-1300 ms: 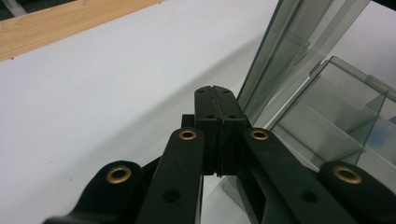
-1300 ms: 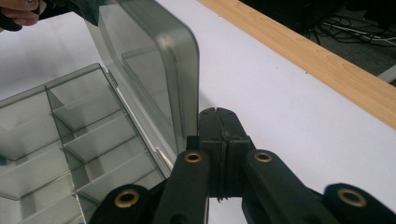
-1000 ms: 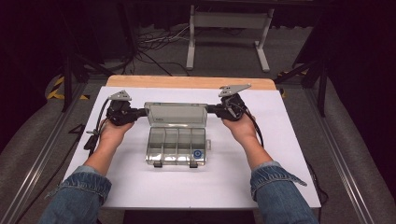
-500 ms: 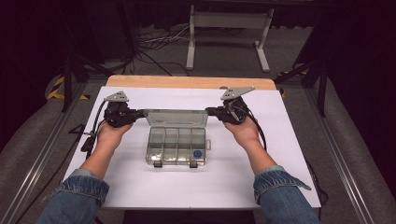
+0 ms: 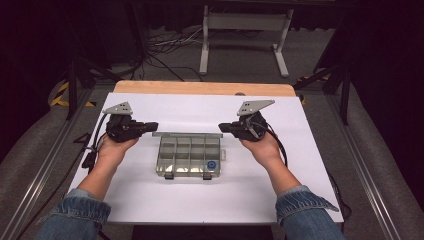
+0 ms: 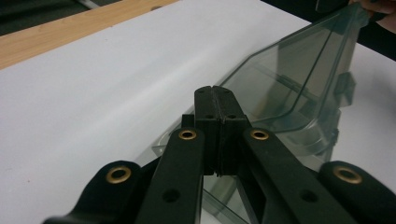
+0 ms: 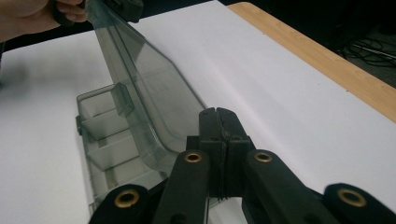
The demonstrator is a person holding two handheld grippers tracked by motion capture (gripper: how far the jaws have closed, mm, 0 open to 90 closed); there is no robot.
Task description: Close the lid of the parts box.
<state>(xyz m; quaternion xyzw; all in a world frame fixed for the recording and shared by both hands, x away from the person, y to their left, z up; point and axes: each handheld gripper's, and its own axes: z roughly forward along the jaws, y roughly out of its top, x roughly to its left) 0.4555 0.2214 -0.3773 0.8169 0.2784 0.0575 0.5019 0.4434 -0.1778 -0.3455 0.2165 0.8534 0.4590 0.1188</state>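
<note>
High view, clear compartment box [image 5: 188, 156], lid [image 5: 187, 134] upright, both hand-held grippers clamping its corners.

Organizer box [image 5: 189, 156]: smoky translucent grey, round blue label. Grippers: black jaws, brass-coloured rivets. Table sheet [image 5: 200, 200]: white; far edge pale wood. Sleeves: blue denim.

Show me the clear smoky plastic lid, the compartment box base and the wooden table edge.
Clear smoky plastic lid [image 6: 299, 79], left gripper view, flat panel.
Compartment box base [image 5: 189, 156], high view, divider grid.
Wooden table edge [image 5: 200, 88], high view, far strip.
</note>
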